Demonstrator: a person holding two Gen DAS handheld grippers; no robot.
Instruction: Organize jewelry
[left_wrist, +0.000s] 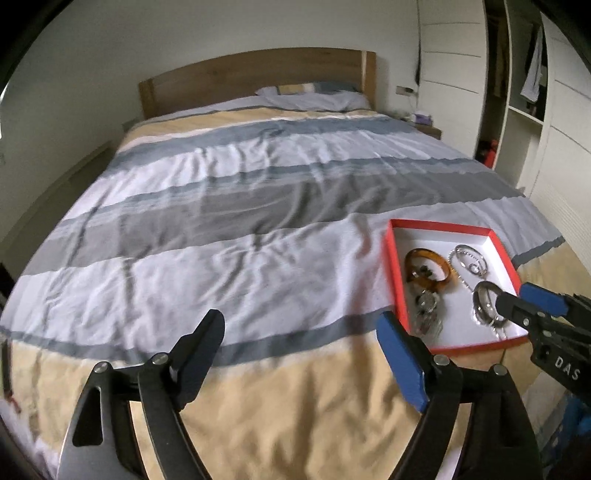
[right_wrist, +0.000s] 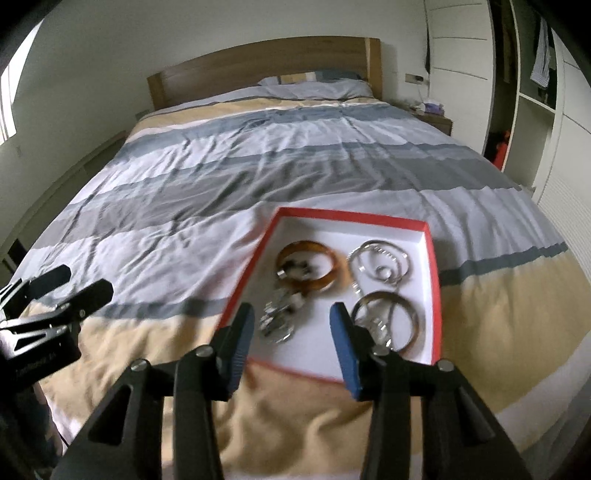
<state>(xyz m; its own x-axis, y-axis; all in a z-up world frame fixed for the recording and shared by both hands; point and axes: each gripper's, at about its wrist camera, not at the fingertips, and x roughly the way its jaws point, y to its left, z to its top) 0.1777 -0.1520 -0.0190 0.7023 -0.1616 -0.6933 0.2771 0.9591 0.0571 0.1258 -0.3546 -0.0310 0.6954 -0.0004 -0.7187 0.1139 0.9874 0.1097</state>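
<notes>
The right tool (right_wrist: 291, 325) hangs spread and empty over the near edge of the red box (right_wrist: 436, 280), which lies on the bed (right_wrist: 221, 184). Inside the box, a silver bangle (right_wrist: 408, 310) lies nearest, the amber bangle (right_wrist: 332, 275) behind it. The left tool (left_wrist: 301, 328), released, hovers left of the box. Only the left view shows the right tool's tip beside the silver bangle.

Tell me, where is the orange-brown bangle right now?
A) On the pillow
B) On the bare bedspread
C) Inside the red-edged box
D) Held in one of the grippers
C: the amber bangle lies flat on the white floor of the red-edged box, while both the right gripper and the left gripper are open and hold nothing.
</notes>
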